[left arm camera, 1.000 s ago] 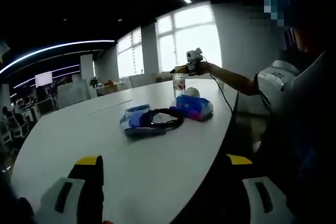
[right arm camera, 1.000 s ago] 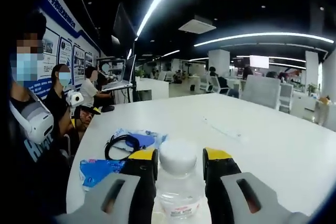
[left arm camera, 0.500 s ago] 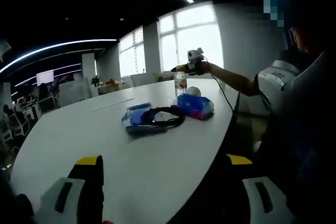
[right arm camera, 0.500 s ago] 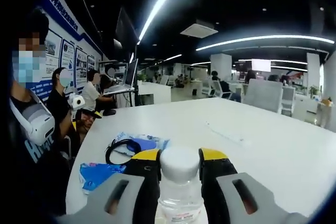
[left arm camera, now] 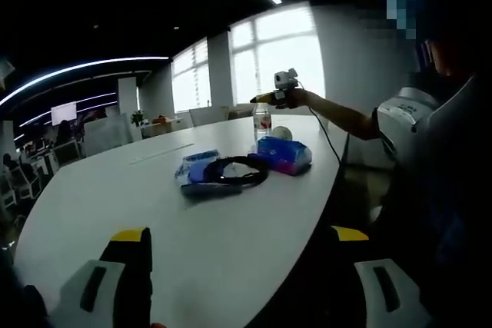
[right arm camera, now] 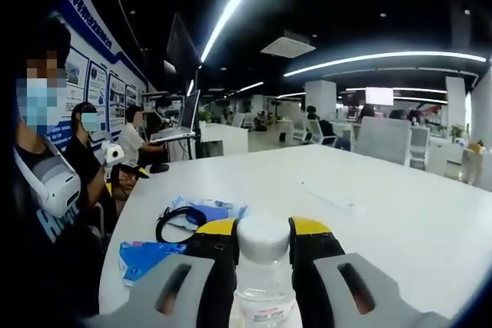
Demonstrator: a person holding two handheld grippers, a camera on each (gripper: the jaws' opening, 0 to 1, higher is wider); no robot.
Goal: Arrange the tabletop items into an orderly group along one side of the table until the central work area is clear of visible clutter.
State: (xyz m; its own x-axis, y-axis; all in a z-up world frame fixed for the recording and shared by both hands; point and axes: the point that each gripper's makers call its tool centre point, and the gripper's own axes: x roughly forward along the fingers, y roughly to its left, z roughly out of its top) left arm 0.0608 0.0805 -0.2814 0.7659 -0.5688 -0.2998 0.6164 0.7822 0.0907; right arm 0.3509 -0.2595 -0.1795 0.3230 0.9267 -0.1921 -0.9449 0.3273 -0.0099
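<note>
Clear plastic bottle point(right arm camera: 261, 266) now clamped at the neck by right gripper point(right arm camera: 262, 237), jaws tighter than a second ago, above white table point(right arm camera: 400, 220) beside blue packet point(right arm camera: 142, 254). Left gripper point(left arm camera: 238, 240) spread wide, unchanged.

In the right gripper view, ceiling lights point(right arm camera: 369, 59) streak across the top, posters point(right arm camera: 96, 82) line the wall at upper left, and a laptop point(right arm camera: 181, 117) sits on a desk left of centre. Chairs point(right arm camera: 384, 137) stand at right. In the left gripper view, bright windows point(left arm camera: 280, 55) fill the upper centre, with a screen point(left arm camera: 64, 114) at far left.
</note>
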